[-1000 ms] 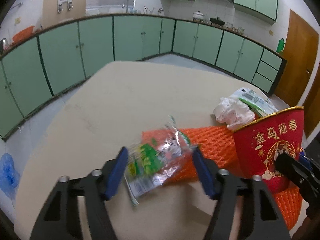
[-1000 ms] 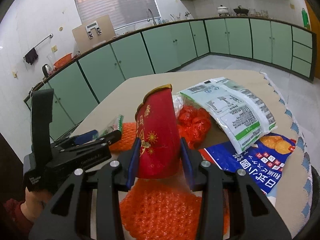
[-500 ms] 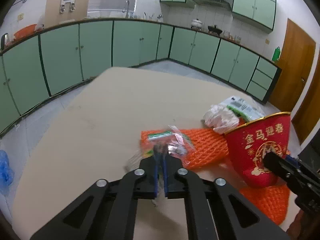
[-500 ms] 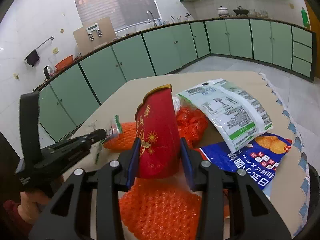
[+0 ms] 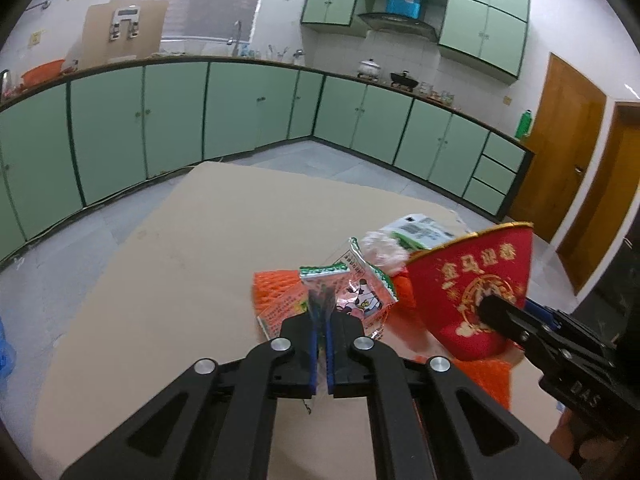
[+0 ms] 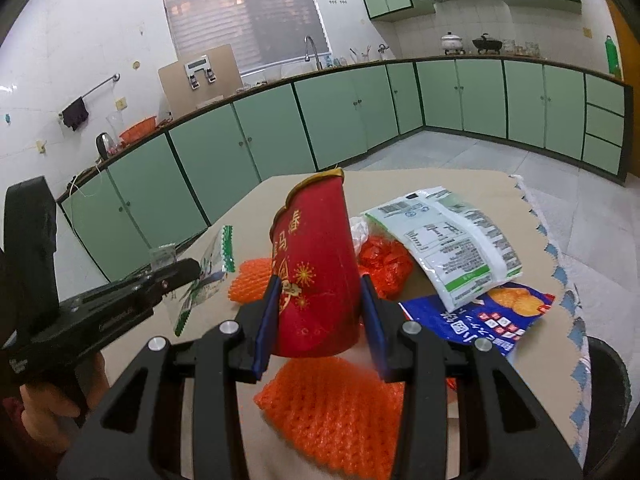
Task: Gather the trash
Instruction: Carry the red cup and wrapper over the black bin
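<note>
My left gripper (image 5: 322, 312) is shut on a crumpled snack wrapper (image 5: 352, 292), green, pink and clear, and holds it lifted above the table (image 5: 192, 248). The wrapper also shows in the right wrist view (image 6: 208, 276), left of the cup. My right gripper (image 6: 320, 304) is shut on a red paper cup (image 6: 316, 276) with gold print, held upright and tilted slightly. In the left wrist view the red cup (image 5: 476, 284) is just right of the wrapper.
Orange foam nets (image 6: 332, 408) lie under and behind the cup. A white and green bag (image 6: 448, 240), a blue snack bag (image 6: 492, 316), red crumpled wrap (image 6: 384, 260) and a white plastic wad (image 5: 380, 248) lie at the right. Green cabinets ring the room.
My left gripper closed on the snack wrapper and lifted it up off the orange net. My right gripper kept hold of the red cup, almost still.
</note>
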A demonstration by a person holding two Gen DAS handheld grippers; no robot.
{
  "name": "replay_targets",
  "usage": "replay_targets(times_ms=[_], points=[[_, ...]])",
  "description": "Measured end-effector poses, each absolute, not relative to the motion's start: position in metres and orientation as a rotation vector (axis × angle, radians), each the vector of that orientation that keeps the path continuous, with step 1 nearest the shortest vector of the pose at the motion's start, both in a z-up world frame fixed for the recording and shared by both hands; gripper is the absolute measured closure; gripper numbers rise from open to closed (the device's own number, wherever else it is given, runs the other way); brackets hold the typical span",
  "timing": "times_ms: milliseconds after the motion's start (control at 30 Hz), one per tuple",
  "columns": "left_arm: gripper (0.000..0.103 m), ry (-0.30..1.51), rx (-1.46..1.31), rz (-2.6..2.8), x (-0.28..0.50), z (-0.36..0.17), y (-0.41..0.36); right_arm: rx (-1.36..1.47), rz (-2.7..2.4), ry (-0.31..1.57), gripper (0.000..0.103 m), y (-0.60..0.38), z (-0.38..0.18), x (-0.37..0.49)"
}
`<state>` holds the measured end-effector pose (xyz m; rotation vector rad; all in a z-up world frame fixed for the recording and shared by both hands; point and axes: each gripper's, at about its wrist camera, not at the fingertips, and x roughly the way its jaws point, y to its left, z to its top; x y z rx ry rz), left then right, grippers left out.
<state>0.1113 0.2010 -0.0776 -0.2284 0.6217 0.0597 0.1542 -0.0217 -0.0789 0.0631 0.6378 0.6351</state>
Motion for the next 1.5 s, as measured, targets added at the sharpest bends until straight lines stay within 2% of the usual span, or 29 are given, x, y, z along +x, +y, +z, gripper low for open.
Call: replay_targets(times_ms=[467, 867, 1167, 1500], points=[[0.1, 0.572, -0.182, -0.119, 0.105, -0.044, 0.131, 0.102, 0.537, 0.562, 0.065, -0.097, -0.046, 0.127], [0.1, 0.597, -0.126, -0.346, 0.127, -0.046, 0.027, 0.136, 0.312, 0.54, 0.065, -0.206, -0.052, 0.108], [0.1, 0.641, -0.083, -0.485, 0.156, -0.071, -0.07, 0.18, 0.081, 0.591, 0.065, -0.305, -0.094, 0.107], [0.1, 0.738, -0.024, -0.544, 0.187, -0.113, -0.148, 0.227, -0.049, 0.665, 0.065, -0.359, -0.153, 0.121]])
